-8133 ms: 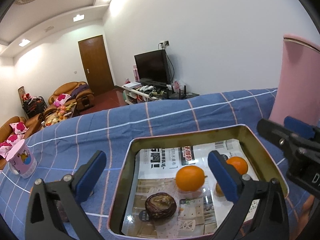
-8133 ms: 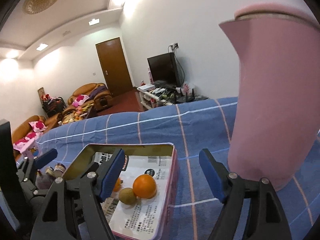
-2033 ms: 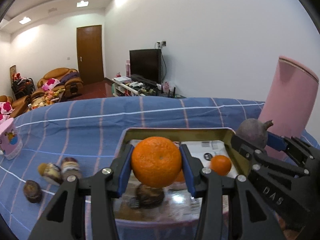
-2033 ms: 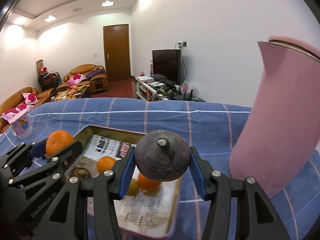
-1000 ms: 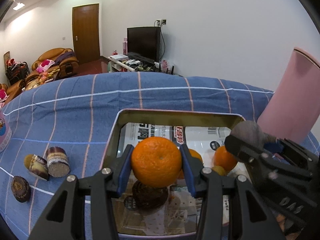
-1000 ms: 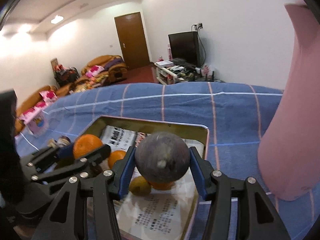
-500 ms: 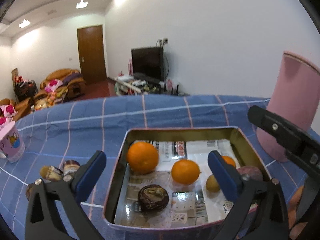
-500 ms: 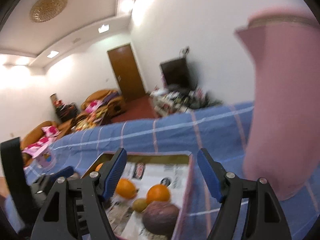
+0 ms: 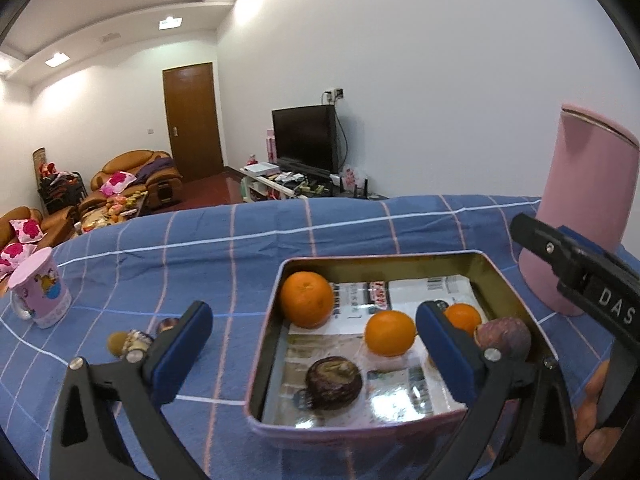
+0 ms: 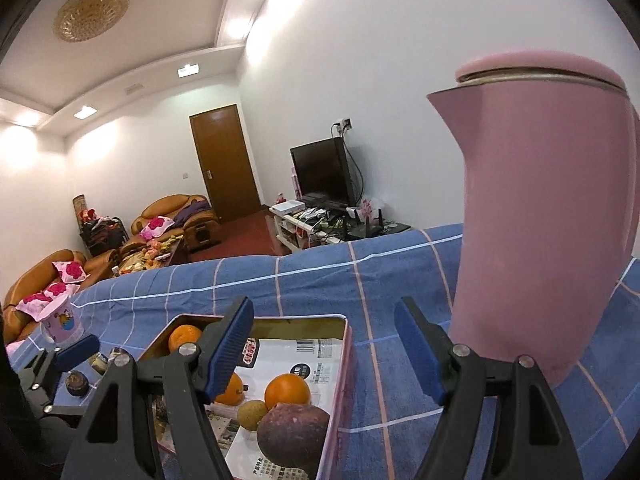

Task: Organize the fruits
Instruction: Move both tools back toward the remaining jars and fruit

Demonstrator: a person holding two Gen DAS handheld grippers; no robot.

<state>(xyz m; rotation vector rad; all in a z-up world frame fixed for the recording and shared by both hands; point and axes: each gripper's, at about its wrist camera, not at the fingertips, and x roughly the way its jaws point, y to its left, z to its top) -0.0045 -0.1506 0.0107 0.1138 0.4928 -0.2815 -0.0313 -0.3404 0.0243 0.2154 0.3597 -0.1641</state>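
We are working over a blue checked cloth (image 9: 240,240) that covers the whole table, with a tall pink jug (image 10: 540,200) standing at the far right. Beside the jug, nearer the middle, sits the paper-lined tin (image 9: 280,276), and it already holds most of the fruit: a big orange (image 9: 306,299) in its far left corner, a smaller orange (image 9: 390,333) in the middle, another orange (image 9: 464,316) to the right, a dark purple fruit (image 10: 294,430) at the near right wall and a dark brown one (image 9: 334,378) near the front.

Our left tongs (image 9: 314,354) gape at their widest over the tin's left wall with nothing between them. Our right tongs (image 10: 324,354) stand about half open above the tin's right side, also empty.

What remains outside is a small cluster of loose pieces (image 9: 134,340) on the cloth, left of the tin and just past the left tongs' left finger (image 9: 182,350). We judge the left hand is the nearer one, so the next reach swings leftward and down. The pieces look small and roundish, with no clear long axis.
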